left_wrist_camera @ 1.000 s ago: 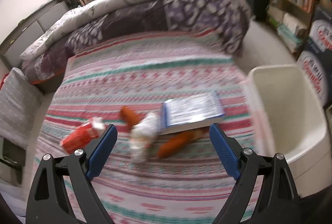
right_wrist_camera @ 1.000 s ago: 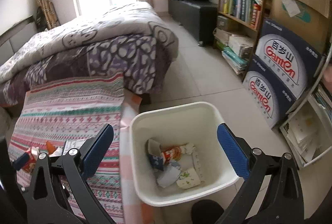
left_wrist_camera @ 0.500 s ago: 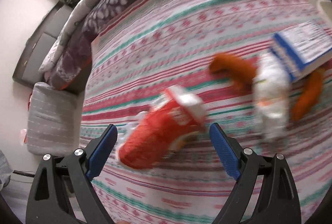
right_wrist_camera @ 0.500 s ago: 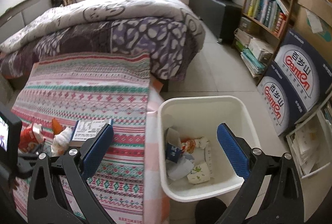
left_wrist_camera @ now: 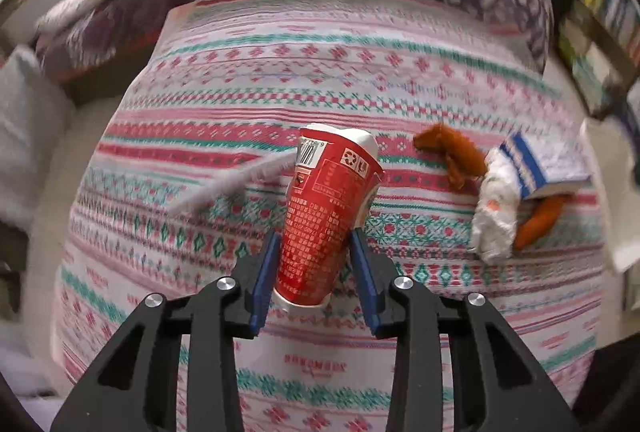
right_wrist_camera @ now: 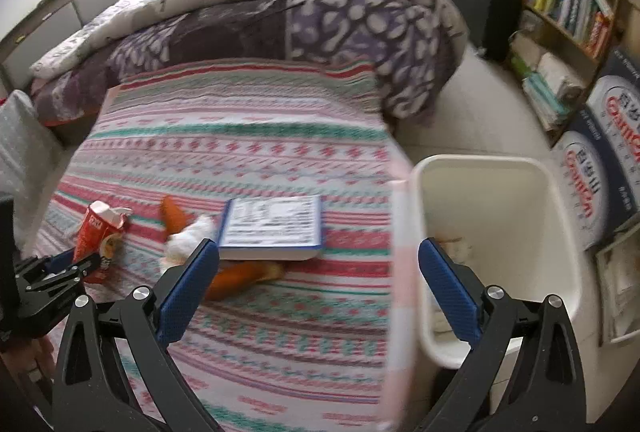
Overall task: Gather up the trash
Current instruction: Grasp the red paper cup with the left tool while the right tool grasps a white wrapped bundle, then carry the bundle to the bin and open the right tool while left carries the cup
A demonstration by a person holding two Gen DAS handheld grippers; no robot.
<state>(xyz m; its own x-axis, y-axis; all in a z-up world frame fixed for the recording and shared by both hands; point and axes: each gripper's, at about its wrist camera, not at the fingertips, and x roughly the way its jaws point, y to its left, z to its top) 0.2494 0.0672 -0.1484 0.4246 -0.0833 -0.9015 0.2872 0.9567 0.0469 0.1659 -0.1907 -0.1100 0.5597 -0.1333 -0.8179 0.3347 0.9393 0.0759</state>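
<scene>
A red paper cup [left_wrist_camera: 328,216] lies on the patterned bedsheet [left_wrist_camera: 320,72], rim pointing away from me. My left gripper [left_wrist_camera: 314,240] is closing on it, and both blue pads touch its sides near the base. From the right wrist view the same cup [right_wrist_camera: 96,228] and the left gripper [right_wrist_camera: 76,264] show at the far left. My right gripper [right_wrist_camera: 317,244] hangs open over the bed's near edge, holding nothing. A crumpled white paper [left_wrist_camera: 496,216] and orange scraps [left_wrist_camera: 448,152] lie right of the cup. The white bin [right_wrist_camera: 560,232] stands on the floor beside the bed.
A blue-edged book [right_wrist_camera: 276,224] rests on the sheet over an orange scrap [right_wrist_camera: 240,276]. A folded duvet [right_wrist_camera: 280,12] covers the far end of the bed. A bookshelf [right_wrist_camera: 572,0] and printed boxes [right_wrist_camera: 600,160] line the right wall. A blurred pale strip [left_wrist_camera: 232,184] lies left of the cup.
My left gripper swung left from the book to the red cup and narrowed around it. My right gripper turned from above the bin toward the bed.
</scene>
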